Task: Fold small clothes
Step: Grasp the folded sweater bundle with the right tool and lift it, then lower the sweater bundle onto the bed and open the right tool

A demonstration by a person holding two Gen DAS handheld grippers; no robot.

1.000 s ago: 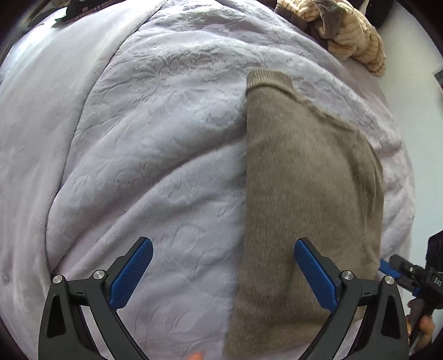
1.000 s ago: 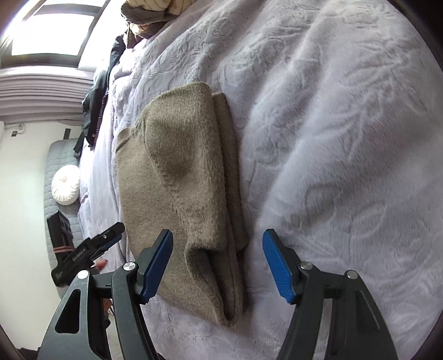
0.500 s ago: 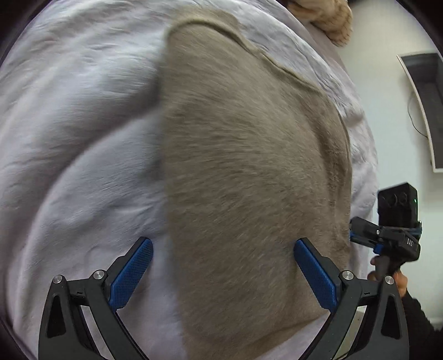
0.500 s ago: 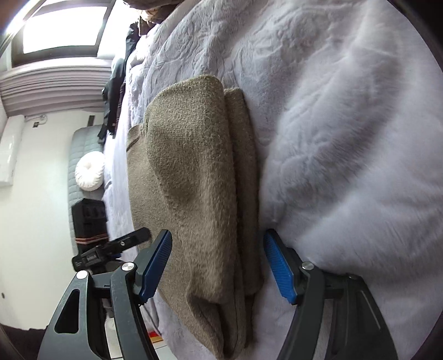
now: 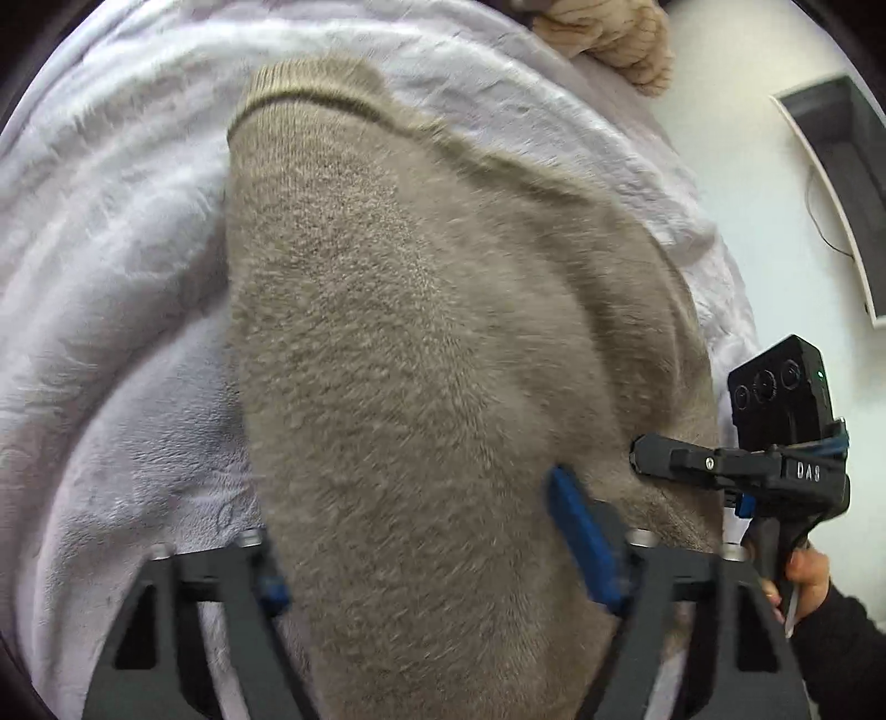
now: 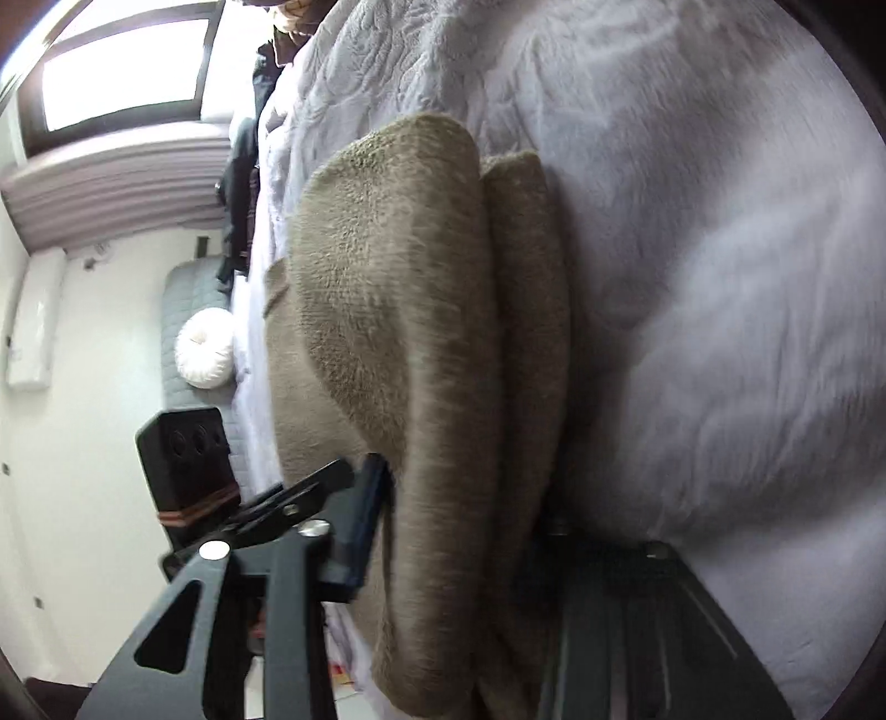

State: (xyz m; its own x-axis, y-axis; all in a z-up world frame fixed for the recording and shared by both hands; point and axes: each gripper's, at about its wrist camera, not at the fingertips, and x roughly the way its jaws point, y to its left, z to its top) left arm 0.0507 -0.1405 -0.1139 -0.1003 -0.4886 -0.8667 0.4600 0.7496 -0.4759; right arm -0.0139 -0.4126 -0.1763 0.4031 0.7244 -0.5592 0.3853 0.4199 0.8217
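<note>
A taupe knitted sweater (image 5: 421, 360), folded lengthwise, lies on the lavender blanket (image 5: 111, 277). My left gripper (image 5: 426, 565) is down on its near end and its jaws are closing. The cloth bulges up between them; the left pad (image 5: 271, 587) is at the sweater's edge and the right pad (image 5: 581, 537) is sunk into the knit. In the right wrist view the sweater (image 6: 398, 310) shows stacked folds. My right gripper (image 6: 459, 543) is closing on that folded edge, the left pad (image 6: 365, 526) against the cloth and the other finger hidden in shadow under the fold.
Beige striped clothes (image 5: 609, 33) lie at the far end of the bed. Each view shows the other gripper (image 5: 747, 471) (image 6: 277, 509) beside the sweater, with a hand (image 5: 803, 576) on one handle. A wall, a window (image 6: 122, 83) and a round white cushion (image 6: 205, 354) lie past the bed edge.
Both grippers have come down onto the sweater and their jaws have narrowed around it. The sweater now fills both views and bunches between the pads.
</note>
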